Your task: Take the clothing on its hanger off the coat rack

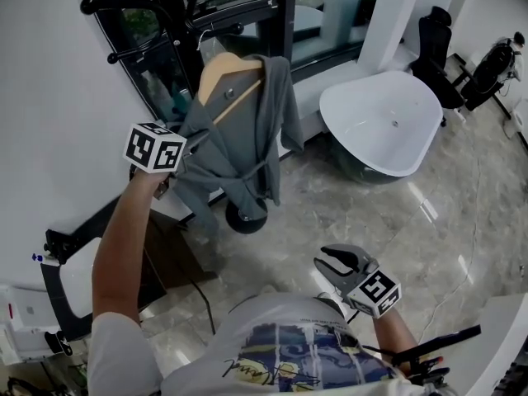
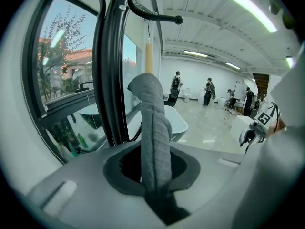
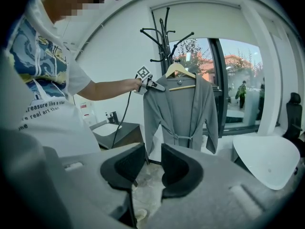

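The left gripper (image 2: 153, 175) is clenching a fold of the grey robe (image 2: 153, 123), which is running up from its jaws to the wooden hanger (image 2: 149, 58) on the coat rack (image 2: 112, 80) just beyond, likely steadying it for unhooking. The right gripper (image 3: 153, 168) is gaping empty, the robe well ahead.

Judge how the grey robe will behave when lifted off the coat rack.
Likely floppy: the grey robe folds in the shut jaws of the left gripper. It may slide off the wooden hanger, since only fabric is gripped.
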